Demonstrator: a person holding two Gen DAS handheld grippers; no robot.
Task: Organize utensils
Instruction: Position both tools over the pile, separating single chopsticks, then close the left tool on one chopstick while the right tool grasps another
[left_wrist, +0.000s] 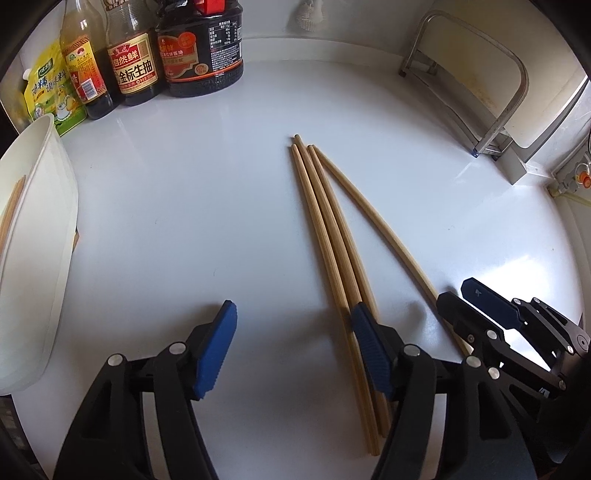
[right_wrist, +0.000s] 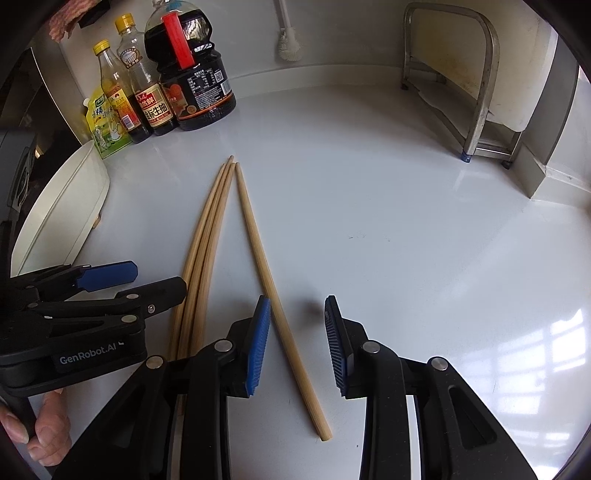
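Three wooden chopsticks (left_wrist: 325, 236) (right_wrist: 207, 236) lie bundled on the white counter. A fourth, single chopstick (left_wrist: 373, 218) (right_wrist: 258, 251) lies apart to their right. My left gripper (left_wrist: 293, 347) (right_wrist: 160, 278) is open, low over the counter. Its right pad (left_wrist: 369, 350) sits over the bundle, and bare counter shows between the pads. My right gripper (right_wrist: 297, 345) (left_wrist: 458, 291) is open and straddles the single chopstick. That stick runs close to the left pad (right_wrist: 258, 343) with a gap to the other pad. A white container (left_wrist: 37, 221) (right_wrist: 62, 206) stands at the left with chopsticks inside.
Sauce bottles (left_wrist: 199, 48) (right_wrist: 192, 77) and a yellow pouch (left_wrist: 48, 92) stand at the back left. A metal rack (left_wrist: 480, 85) (right_wrist: 472, 85) is at the back right and a brush (right_wrist: 288, 40) hangs on the wall. A person's fingers (right_wrist: 48, 435) hold the left gripper's handle.
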